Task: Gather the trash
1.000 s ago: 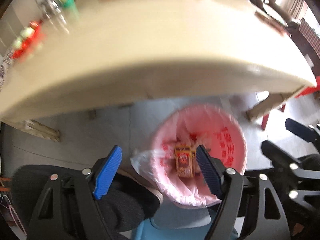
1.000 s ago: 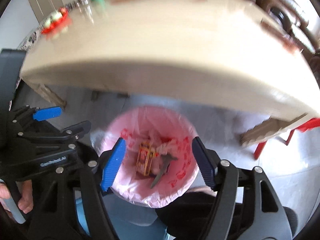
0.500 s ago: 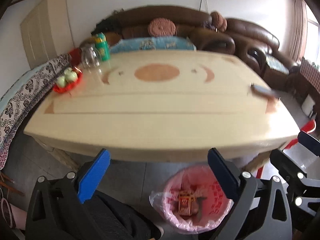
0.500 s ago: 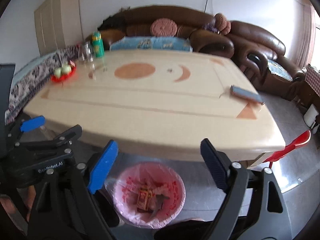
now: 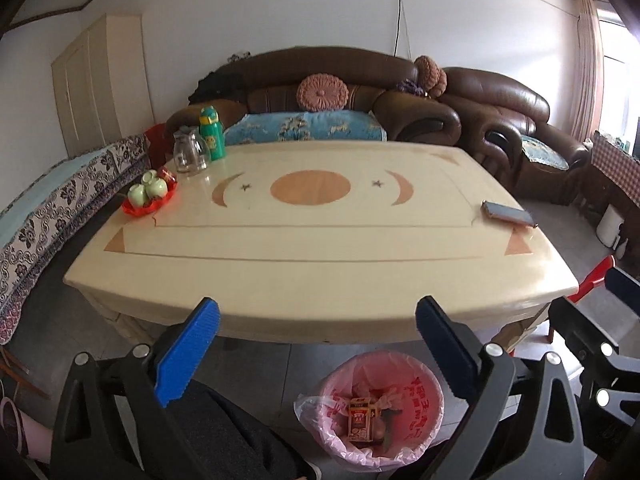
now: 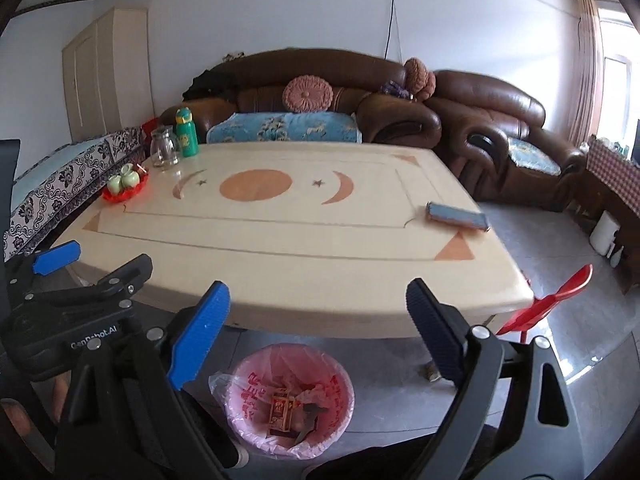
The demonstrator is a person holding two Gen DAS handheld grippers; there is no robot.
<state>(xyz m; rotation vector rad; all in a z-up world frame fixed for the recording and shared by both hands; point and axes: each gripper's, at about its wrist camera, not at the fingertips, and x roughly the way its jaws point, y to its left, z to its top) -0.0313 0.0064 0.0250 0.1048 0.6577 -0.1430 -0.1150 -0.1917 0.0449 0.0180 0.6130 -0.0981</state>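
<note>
A bin lined with a pink bag [image 5: 424, 392] [image 6: 248, 384] stands on the floor under the table's near edge. In it lie a red and yellow carton [image 5: 360, 418] [image 6: 282, 412] and other scraps. My left gripper [image 5: 316, 312] hangs open above and in front of the bin, with nothing between its blue fingers [image 5: 188, 352]. Beside it my right gripper [image 6: 318, 292] holds nothing either, and its jaws are opening. Both point over the cream table [image 5: 320, 236] [image 6: 280, 236].
On the table lie a phone [image 5: 507, 213] [image 6: 456, 216], a red tray of green cups [image 5: 149, 196], a glass jar [image 5: 190, 154] and a green bottle [image 5: 211, 133]. A brown sofa [image 5: 360, 80] stands behind. A red chair [image 6: 552, 300] is at the right, a person's dark-trousered leg [image 5: 224, 432] below.
Both grippers have risen from just over the bin and tilted up, so the tabletop and room came into view. Their jaws have spread wider. The carton stays in the bin.
</note>
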